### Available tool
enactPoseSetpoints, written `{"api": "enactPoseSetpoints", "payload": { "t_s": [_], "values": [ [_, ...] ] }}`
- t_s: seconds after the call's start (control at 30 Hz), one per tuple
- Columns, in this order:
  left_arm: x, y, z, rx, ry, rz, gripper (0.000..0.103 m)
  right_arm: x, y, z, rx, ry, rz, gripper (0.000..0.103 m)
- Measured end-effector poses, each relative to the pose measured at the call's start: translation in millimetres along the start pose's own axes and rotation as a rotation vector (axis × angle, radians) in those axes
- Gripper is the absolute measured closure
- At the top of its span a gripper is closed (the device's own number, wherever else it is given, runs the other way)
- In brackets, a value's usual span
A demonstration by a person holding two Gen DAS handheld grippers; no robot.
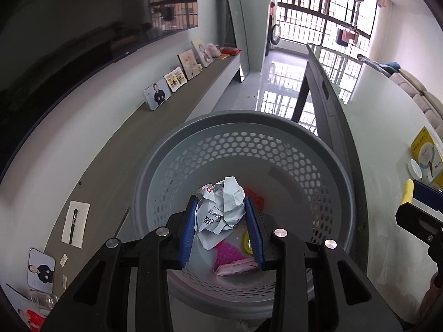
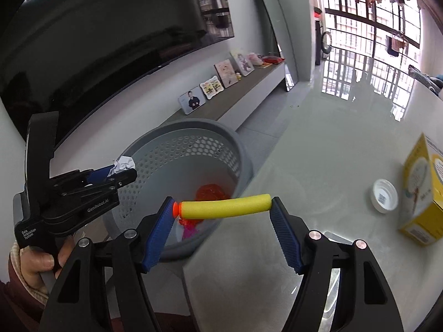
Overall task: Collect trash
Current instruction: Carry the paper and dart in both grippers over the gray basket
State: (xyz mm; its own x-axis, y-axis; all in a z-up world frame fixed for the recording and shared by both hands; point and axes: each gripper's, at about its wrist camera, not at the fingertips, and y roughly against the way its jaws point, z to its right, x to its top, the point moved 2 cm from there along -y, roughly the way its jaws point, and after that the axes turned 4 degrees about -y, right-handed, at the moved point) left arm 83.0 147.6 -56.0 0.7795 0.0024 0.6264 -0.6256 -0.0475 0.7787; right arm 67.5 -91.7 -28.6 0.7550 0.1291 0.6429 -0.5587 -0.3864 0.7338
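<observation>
Crumpling between blue fingers [image 1: 191, 221], printed white paper wad [image 1: 221, 207] over grey basket [image 1: 326, 171].

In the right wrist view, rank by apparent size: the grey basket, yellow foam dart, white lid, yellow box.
1. grey basket
2. yellow box
3. yellow foam dart, though it is nearest the camera
4. white lid

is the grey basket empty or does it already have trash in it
Not empty. The grey basket has an orange wrapper, a pink wrapper and something yellow on its bottom.
</observation>
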Motion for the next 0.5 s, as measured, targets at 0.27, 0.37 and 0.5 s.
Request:
{"api": "enactPoseSetpoints", "payload": {
  "t_s": [0.27, 0.37, 0.5],
  "values": [
    [-2, -9, -18, 0.031, 0.022, -0.025, 0.067, 22, -38, -28, 0.057, 0.082, -0.042, 0.036],
    [-4, -12, -22, 0.034, 0.031, -0.031, 0.066, 21, -44, -32, 0.054, 0.096, -0.055, 0.036],
    [-5, -13, -25, 0.038, 0.040, -0.038, 0.066, 19, -50, -34, 0.050, 0.105, -0.061, 0.036]
  ]
}}
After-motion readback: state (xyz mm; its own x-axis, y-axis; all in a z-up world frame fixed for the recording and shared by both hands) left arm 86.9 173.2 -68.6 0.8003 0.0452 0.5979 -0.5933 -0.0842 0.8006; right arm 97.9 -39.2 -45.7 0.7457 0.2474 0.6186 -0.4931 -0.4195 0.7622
